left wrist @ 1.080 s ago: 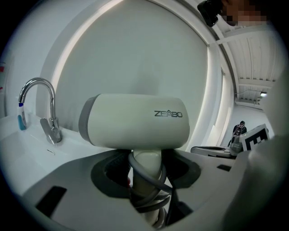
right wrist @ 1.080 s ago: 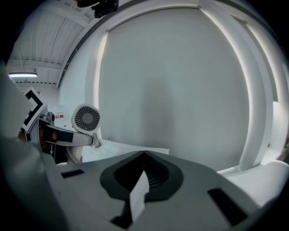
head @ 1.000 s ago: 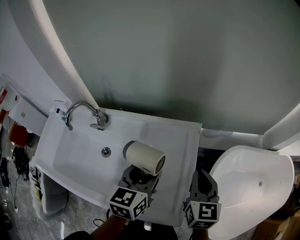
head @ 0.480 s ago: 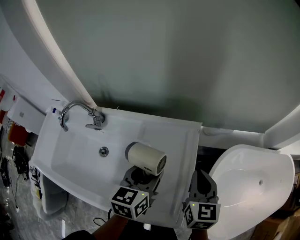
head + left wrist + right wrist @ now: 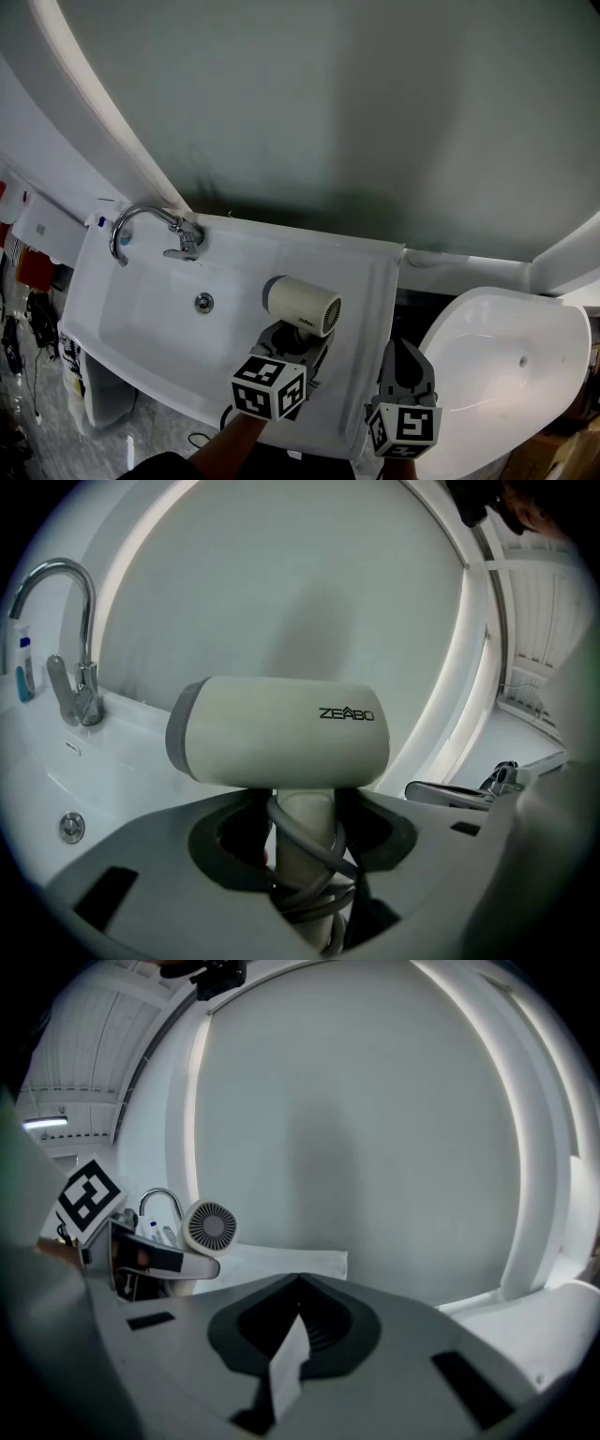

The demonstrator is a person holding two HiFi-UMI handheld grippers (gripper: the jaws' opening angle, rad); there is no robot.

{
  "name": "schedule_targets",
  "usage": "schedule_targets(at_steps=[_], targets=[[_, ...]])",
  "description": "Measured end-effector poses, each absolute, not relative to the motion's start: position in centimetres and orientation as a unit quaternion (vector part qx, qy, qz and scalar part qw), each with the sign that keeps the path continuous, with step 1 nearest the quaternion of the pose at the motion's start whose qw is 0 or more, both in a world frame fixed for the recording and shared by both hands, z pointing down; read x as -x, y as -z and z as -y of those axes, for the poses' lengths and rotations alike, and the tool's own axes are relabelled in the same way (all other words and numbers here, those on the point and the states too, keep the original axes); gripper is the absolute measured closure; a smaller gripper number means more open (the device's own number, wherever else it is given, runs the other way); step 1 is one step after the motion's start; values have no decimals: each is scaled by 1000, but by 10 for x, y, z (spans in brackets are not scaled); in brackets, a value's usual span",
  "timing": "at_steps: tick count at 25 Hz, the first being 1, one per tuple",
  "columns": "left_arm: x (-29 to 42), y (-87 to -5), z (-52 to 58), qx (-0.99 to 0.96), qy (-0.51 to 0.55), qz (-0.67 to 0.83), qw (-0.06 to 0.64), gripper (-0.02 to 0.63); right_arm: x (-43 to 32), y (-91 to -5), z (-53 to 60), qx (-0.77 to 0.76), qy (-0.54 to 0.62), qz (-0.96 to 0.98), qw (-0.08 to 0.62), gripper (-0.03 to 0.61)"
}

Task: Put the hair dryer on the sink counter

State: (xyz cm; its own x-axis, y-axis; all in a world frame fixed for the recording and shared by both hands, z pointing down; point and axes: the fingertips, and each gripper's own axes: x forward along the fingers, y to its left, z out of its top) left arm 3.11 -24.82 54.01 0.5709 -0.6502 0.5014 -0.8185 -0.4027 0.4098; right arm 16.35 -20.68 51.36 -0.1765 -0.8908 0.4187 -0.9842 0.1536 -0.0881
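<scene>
The cream hair dryer [image 5: 302,305] with a grey rear band hangs just above the right part of the white sink [image 5: 367,281]. My left gripper [image 5: 292,339] is shut on its handle [image 5: 302,832], which has the grey cord wound around it. In the left gripper view the barrel [image 5: 281,731] lies crosswise above the jaws. My right gripper [image 5: 405,361] hovers beside the sink's right edge, its jaws closed together with nothing held. From the right gripper view [image 5: 300,1283] the dryer's round grille [image 5: 209,1227] shows at the left.
A chrome faucet [image 5: 150,225] stands at the sink's back left, with the drain [image 5: 203,302] in the basin. A white rounded fixture [image 5: 497,375] sits to the right of the sink. A grey wall panel with curved white trim [image 5: 103,131] rises behind.
My left gripper has carried the hair dryer a little to the right and toward the wall. The right gripper has stayed where it was.
</scene>
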Motion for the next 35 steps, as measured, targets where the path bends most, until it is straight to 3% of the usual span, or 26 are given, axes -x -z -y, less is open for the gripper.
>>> schedule_targets(at_steps=[35], targets=[[-52,-653,285,-752,-280,439,405,400,-164,-582,250,-605,-241,740,165,558]])
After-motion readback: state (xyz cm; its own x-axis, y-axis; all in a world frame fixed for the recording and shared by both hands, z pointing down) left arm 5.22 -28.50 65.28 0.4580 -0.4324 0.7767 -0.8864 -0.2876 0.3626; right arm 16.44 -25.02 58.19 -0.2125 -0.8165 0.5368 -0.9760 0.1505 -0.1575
